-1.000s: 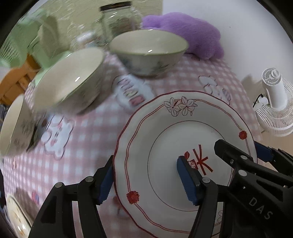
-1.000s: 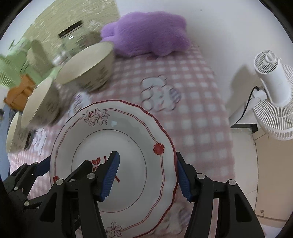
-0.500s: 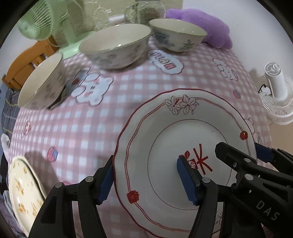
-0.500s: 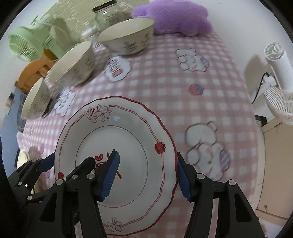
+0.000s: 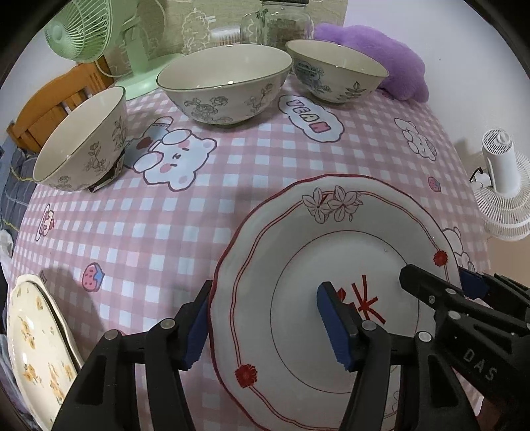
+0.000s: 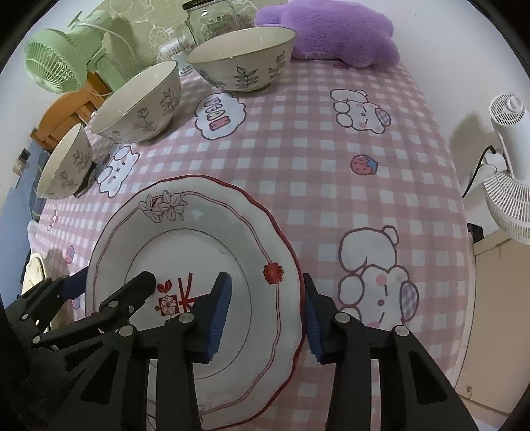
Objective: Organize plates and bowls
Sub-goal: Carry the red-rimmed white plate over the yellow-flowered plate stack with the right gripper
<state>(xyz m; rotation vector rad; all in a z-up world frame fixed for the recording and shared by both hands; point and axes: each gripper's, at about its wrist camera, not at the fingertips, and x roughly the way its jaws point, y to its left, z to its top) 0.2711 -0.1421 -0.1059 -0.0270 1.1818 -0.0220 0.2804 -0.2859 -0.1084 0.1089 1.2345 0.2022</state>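
A white plate with a red wavy rim (image 5: 331,248) (image 6: 198,238) lies low over the pink checked cloth; I cannot tell whether it rests on it. My left gripper (image 5: 265,311) straddles its left rim, outer pad at the edge, inner pad over the well, jaws closing slightly. My right gripper (image 6: 265,291) straddles the right rim in the same way, its jaws closing, a gap showing at the inner pad. Three floral bowls (image 5: 225,76) (image 5: 334,66) (image 5: 79,132) stand at the far side. A yellow-flowered plate (image 5: 29,348) sits at the near left.
Behind the bowls are a green fan (image 5: 79,30), a glass jar (image 5: 281,20) and a purple plush (image 5: 381,53). A white fan (image 5: 500,172) stands off the table's right edge (image 6: 460,232). A wooden chair (image 5: 49,99) is at the far left.
Both grippers drew back towards the near side with the red-rimmed plate staying between their jaws; the bowls receded and the yellow-flowered plate came into view. The right jaws narrowed around the rim.
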